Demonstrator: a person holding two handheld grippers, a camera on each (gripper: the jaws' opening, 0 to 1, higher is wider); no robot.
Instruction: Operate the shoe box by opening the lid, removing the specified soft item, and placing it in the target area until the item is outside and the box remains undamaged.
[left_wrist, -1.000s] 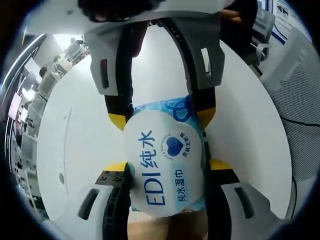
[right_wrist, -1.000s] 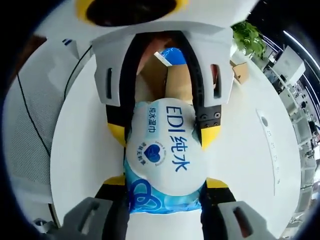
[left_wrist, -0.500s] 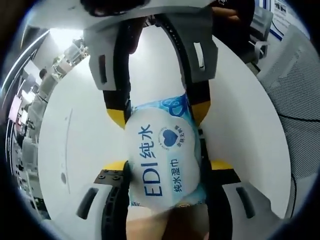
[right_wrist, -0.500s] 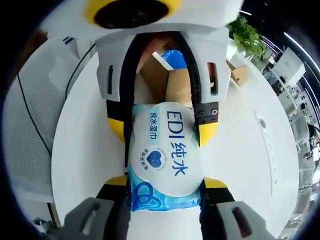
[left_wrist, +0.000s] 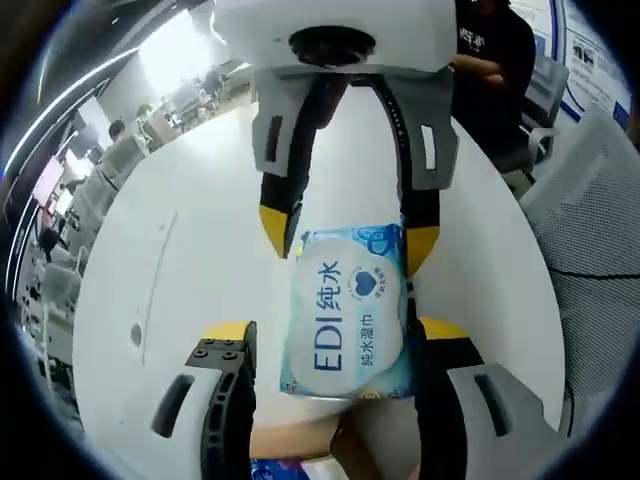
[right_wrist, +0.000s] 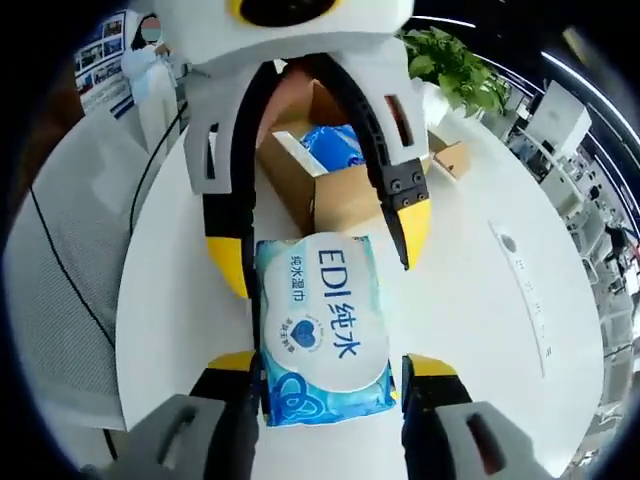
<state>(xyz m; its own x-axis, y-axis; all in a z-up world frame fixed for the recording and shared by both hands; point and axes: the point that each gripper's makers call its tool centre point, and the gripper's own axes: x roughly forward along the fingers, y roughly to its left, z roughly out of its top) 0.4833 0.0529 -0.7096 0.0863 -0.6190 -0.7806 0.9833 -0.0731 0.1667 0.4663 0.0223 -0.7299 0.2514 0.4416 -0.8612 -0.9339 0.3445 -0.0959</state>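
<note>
step: placing | wet-wipe pack (right_wrist: 322, 330) out of the shoe box (right_wrist: 325, 185), which sits open at 12 o'clock in right gripper view | pack lies on white table (right_wrist: 480, 330) | right claw (right_wrist: 325, 365) clamped on its near end; left claw (left_wrist: 335, 335) spread, pack between jaws – grip unclear | next: release, back both off, box untouched

Wipes pack (right_wrist: 322, 325): glossy soft plastic film, smooth white label. Shoe box (right_wrist: 322, 182): matt brown cardboard. Surface (right_wrist: 480, 330): smooth white, slight sheen. Chair (left_wrist: 590, 260): grey mesh cloth. Jaws: matt white plastic, yellow tips, black rubbery pads.
</note>
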